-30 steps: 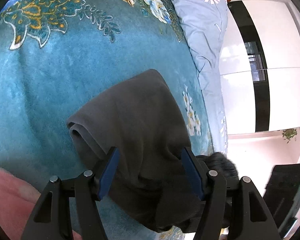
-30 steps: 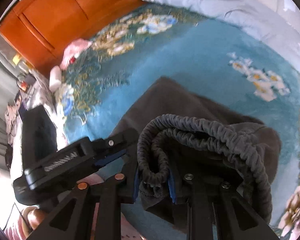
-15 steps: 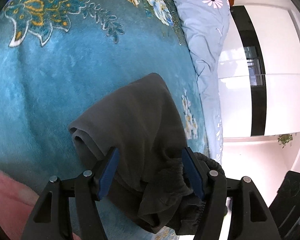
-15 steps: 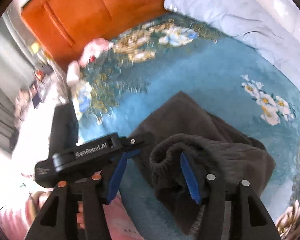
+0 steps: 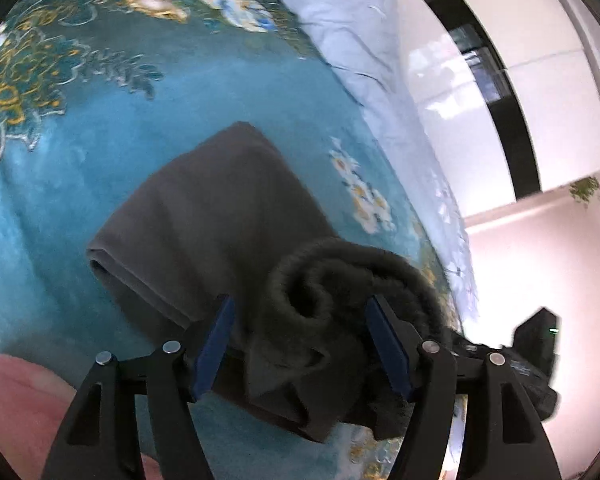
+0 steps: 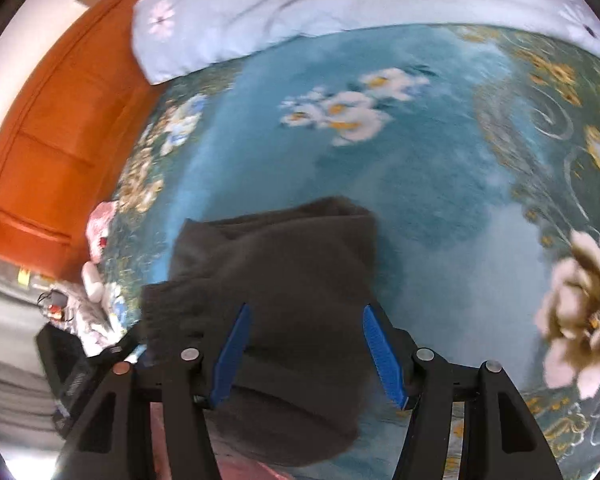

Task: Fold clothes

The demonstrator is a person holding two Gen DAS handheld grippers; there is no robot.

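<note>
Since a second ago my right gripper (image 6: 304, 354) has let go of the ruched elastic waistband (image 5: 340, 276) and swung away across the bed, its fingers now apart with nothing pinched between them. That waistband belongs to the dark grey soft-knit trousers (image 5: 216, 216), which lie folded into a compact bundle on the teal floral plush blanket (image 5: 80, 168), near the blanket's near edge. My left gripper (image 5: 300, 344) has lifted a little; its blue pads stand apart on either side of the curled waistband without pressing it. I judge the fold mostly done: the far part lies flat and doubled, but the waistband end near me is bunched and curled and needs tucking or smoothing. A pale blue daisy-print pillow (image 6: 260, 12) lies along the blanket's far side.
</note>
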